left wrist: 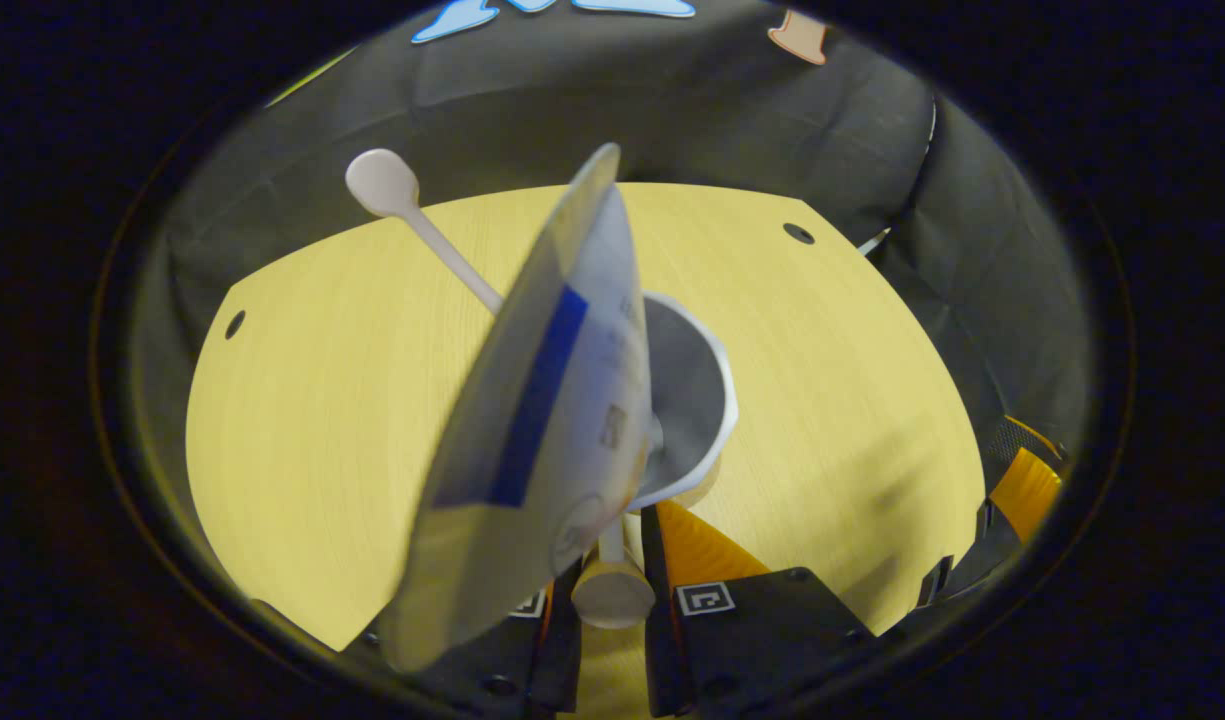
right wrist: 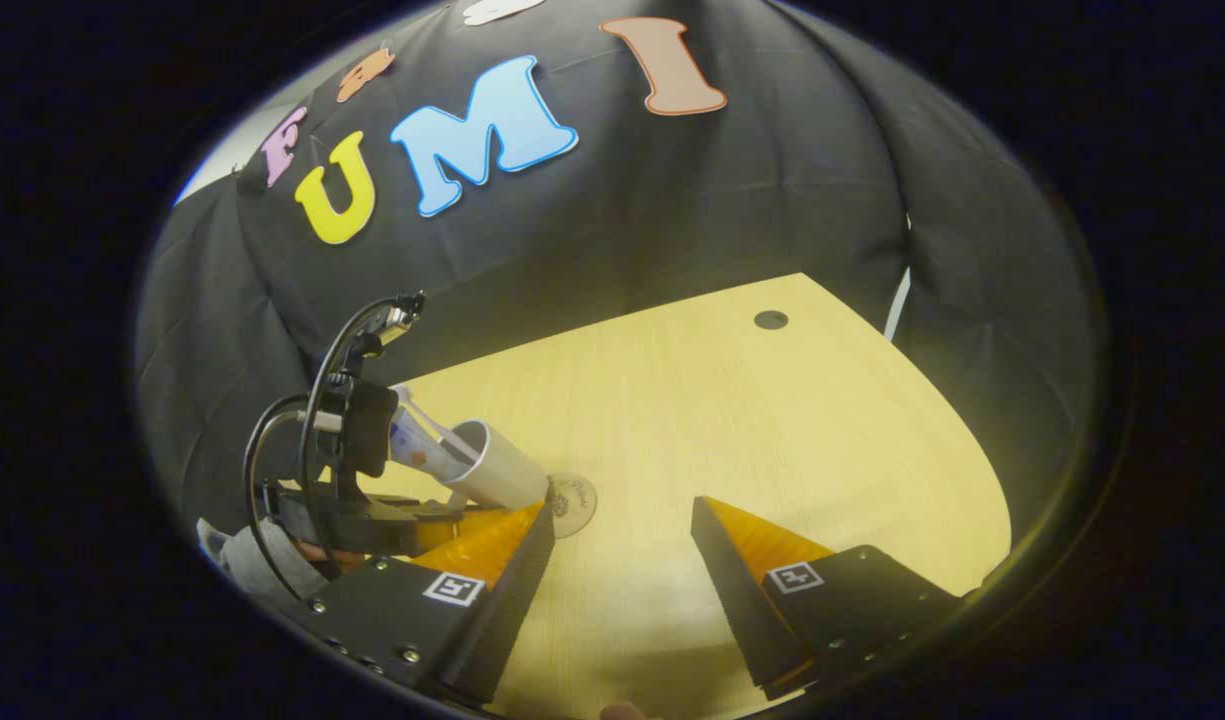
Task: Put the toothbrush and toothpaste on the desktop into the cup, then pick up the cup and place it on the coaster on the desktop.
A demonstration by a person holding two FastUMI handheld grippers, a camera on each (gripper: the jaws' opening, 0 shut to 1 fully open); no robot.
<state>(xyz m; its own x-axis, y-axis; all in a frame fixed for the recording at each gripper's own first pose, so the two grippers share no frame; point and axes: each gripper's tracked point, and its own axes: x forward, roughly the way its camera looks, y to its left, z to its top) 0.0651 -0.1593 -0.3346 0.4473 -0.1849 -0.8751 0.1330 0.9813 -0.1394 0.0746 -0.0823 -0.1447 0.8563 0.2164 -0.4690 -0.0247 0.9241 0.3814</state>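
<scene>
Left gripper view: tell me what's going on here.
A person's left hand-held gripper grips the white cup, tilted, with the toothpaste tube and toothbrush already inside. In the right gripper view the cup hangs beside the round coaster on the wooden desktop, not yet set on it. The right hand-held gripper is open, holding nothing.

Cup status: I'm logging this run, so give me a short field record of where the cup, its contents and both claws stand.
cup: white, tilted, held above the desk by the left claw
toothpaste: tube sticking out of the cup
toothbrush: white, also standing in the cup
coaster: round, flat on the desk beside the cup, bare
left claw: fingers close around the cup's base; contact hard to confirm
right claw: open, holding nothing, over the desk
step left: set the cup on the coaster
</scene>
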